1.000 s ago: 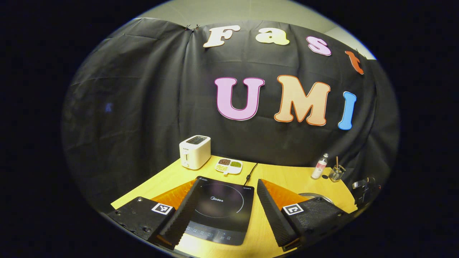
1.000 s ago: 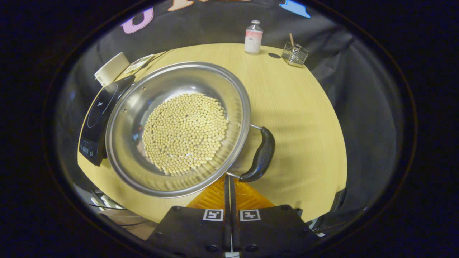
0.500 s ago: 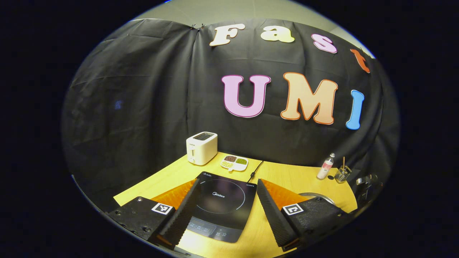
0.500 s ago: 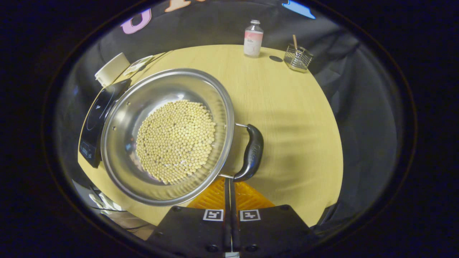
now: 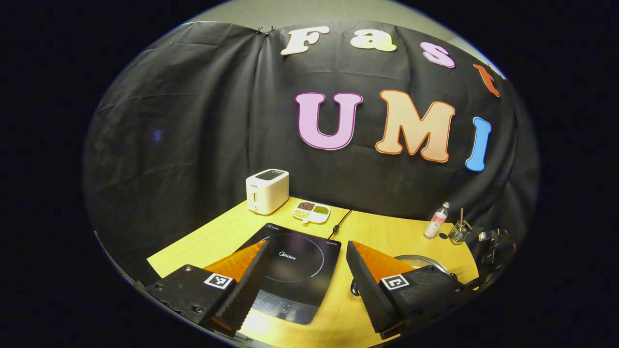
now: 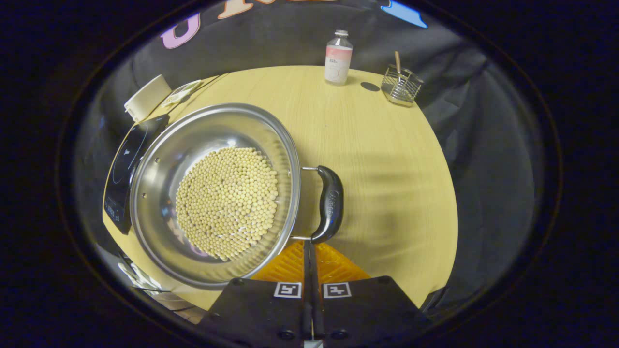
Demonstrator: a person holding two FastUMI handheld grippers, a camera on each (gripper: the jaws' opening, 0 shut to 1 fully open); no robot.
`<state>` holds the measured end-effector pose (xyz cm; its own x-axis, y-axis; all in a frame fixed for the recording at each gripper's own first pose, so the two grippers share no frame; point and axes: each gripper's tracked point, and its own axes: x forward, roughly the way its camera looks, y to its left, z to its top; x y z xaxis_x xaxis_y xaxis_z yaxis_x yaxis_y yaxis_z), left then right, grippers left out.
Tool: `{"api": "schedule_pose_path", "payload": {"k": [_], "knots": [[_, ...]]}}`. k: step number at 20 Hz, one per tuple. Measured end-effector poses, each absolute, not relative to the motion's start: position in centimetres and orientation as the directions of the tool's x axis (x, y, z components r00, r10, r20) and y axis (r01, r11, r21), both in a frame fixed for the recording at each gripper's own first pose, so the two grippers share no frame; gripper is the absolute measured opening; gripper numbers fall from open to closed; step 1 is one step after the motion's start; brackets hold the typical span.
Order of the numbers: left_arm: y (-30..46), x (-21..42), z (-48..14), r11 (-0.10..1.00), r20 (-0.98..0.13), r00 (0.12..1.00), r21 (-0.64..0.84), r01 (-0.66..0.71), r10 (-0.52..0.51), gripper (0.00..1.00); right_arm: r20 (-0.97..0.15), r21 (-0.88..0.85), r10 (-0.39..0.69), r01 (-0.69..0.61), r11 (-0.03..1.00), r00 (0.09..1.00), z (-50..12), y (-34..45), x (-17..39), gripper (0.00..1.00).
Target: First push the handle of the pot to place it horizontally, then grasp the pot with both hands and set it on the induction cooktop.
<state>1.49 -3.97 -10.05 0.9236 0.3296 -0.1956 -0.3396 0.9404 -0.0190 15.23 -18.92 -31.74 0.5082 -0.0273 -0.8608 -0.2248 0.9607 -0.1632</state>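
- Yellow wooden table (image 6: 377, 159) fills our working area, backed by the black cloth wall (image 5: 193, 121) of the booth.
- We see our left gripper (image 5: 307, 251) held above the near edge of the table, its two fingers spread wide with nothing between them.
- Between those fingers, farther off, lies the induction cooktop (image 5: 290, 270), flat on the table and bare on top.
- Our right gripper (image 6: 309, 246) has its fingers pressed together with no gap; their tips sit just at the near end of the pot's black handle (image 6: 330, 203), though we cannot tell if they touch it.
- We find the steel pot (image 6: 213, 193) standing on the table, just right of the cooktop, with a layer of pale beans (image 6: 227, 200) in its bottom.
- At the far left stand a white toaster (image 5: 267, 191) and a small divided dish (image 5: 310, 212).
- At the far right stand a bottle (image 6: 337, 58) and a wire holder (image 6: 400, 86).
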Motion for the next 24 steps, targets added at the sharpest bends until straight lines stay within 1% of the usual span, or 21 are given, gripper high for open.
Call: {"api": "schedule_pose_path", "payload": {"k": [1, 5, 6, 7, 8, 9, 10, 11, 12, 14, 17, 18, 20, 21, 22, 23, 24], "knots": [[-4.0, 1.5, -10.2, 0.94, -0.197, 0.923, -0.018, -0.339, 0.329, 0.96, -0.861, -0.161, -0.026, -0.224, 0.961, 0.509, -31.7, -19.0, 15.4, 0.03], [-4.3, 1.9, -10.4, 0.941, -0.205, 0.923, -0.018, -0.337, 0.327, 0.96, -0.863, -0.143, -0.014, -0.217, 0.966, 0.506, -31.8, -19.0, 15.6, 0.02], [-4.4, 1.9, -10.4, 0.942, -0.206, 0.923, -0.018, -0.336, 0.325, 0.96, -0.864, -0.158, -0.029, -0.216, 0.963, 0.503, -32.2, -19.4, 15.6, 0.02], [-4.4, 2.0, -10.6, 0.942, -0.209, 0.923, -0.018, -0.334, 0.323, 0.92, -0.871, -0.18, -0.051, -0.222, 0.958, 0.488, -32.6, -20.0, 15.3, 0.0], [-4.6, 2.2, -10.7, 0.943, -0.214, 0.923, -0.018, -0.331, 0.32, 0.96, -0.878, -0.2, -0.07, -0.23, 0.952, 0.473, -33.0, -20.6, 14.8, 0.01], [-4.7, 2.2, -11.0, 0.945, -0.219, 0.923, -0.018, -0.327, 0.316, 0.96, -0.881, -0.214, -0.085, -0.232, 0.949, 0.465, -33.5, -21.0, 14.5, 0.04], [-4.8, 2.3, -11.2, 0.946, -0.228, 0.923, -0.016, -0.323, 0.311, 0.96, -0.883, -0.223, -0.098, -0.226, 0.948, 0.459, -33.8, -21.5, 14.2, 0.05], [-4.9, 2.3, -11.7, 0.948, -0.242, 0.921, -0.014, -0.317, 0.304, 0.96, -0.884, -0.219, -0.099, -0.217, 0.951, 0.458, -34.0, -21.7, 14.1, 0.05], [-5.1, 2.4, -12.1, 0.951, -0.259, 0.919, -0.011, -0.31, 0.297, 0.96, -0.883, -0.212, -0.097, -0.206, 0.955, 0.458, -33.8, -21.9, 14.2, 0.02], [-5.4, 2.7, -13.4, 0.956, -0.297, 0.914, -0.012, -0.293, 0.277, 0.96, -0.882, -0.188, -0.088, -0.174, 0.967, 0.462, -33.2, -22.5, 14.1, 0.06], [-6.5, 3.0, -15.0, 0.965, -0.351, 0.906, -0.022, -0.26, 0.236, 0.96, -0.89, -0.113, -0.049, -0.115, 0.987, 0.454, -32.0, -23.1, 13.6, 0.15], [-6.9, 3.4, -15.7, 0.969, -0.368, 0.904, -0.028, -0.245, 0.218, 0.96, -0.891, -0.095, -0.044, -0.091, 0.991, 0.451, -31.7, -23.4, 13.4, 0.25], [-7.7, 3.9, -17.2, 0.975, -0.421, 0.888, -0.041, -0.22, 0.182, 0.96, -0.89, -0.054, -0.019, -0.064, 0.996, 0.455, -30.7, -23.7, 13.2, 0.56], [-8.1, 4.0, -17.8, 0.977, -0.446, 0.879, -0.047, -0.209, 0.167, 0.96, -0.889, -0.023, 0.003, -0.051, 0.998, 0.458, -30.0, -23.7, 13.4, 0.65], [-8.5, 4.3, -18.4, 0.979, -0.462, 0.874, -0.052, -0.199, 0.153, 0.96, -0.884, 0.02, 0.039, -0.044, 0.999, 0.466, -29.3, -23.2, 13.4, 0.79], [-8.7, 4.8, -19.0, 0.98, -0.479, 0.866, -0.055, -0.191, 0.142, 0.96, -0.875, 0.055, 0.066, -0.036, 0.998, 0.48, -28.5, -22.8, 13.9, 0.84], [-8.8, 5.0, -19.6, 0.981, -0.497, 0.858, -0.057, -0.184, 0.132, 0.96, -0.866, 0.083, 0.087, -0.031, 0.996, 0.492, -27.8, -22.6, 14.3, 1.0]]}}
